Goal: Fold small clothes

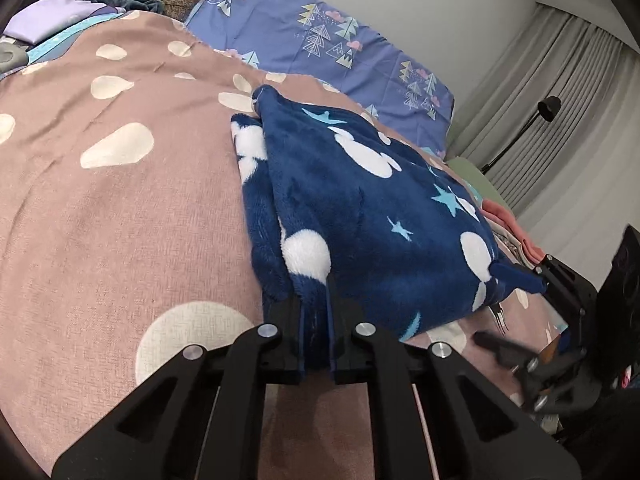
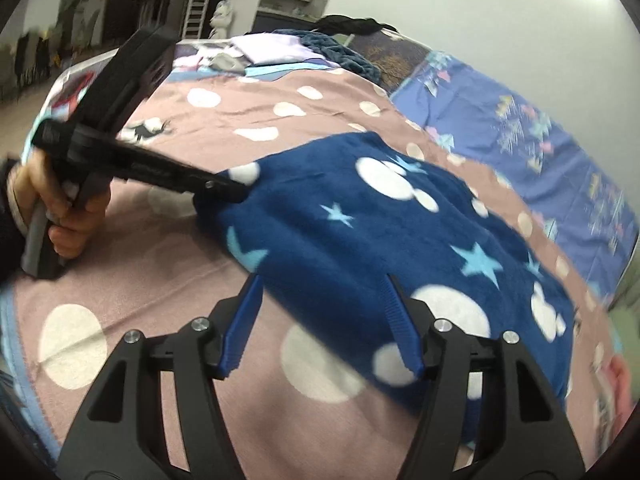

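In the left wrist view, the left gripper (image 1: pixel 316 300) at bottom centre has its jaws drawn narrow, pinching an edge of the navy fleece garment (image 1: pixel 360 200), which lies folded across the centre of the pink spotted bedspread (image 1: pixel 120 208). At the right edge the right gripper (image 1: pixel 548 280) touches the garment's corner, though blur hides its jaws there.

In the right wrist view, the right gripper (image 2: pixel 322 316) stands wide open at the garment's (image 2: pixel 380 232) near edge. The left gripper (image 2: pixel 224 188), at centre left, clamps the cloth's left corner.
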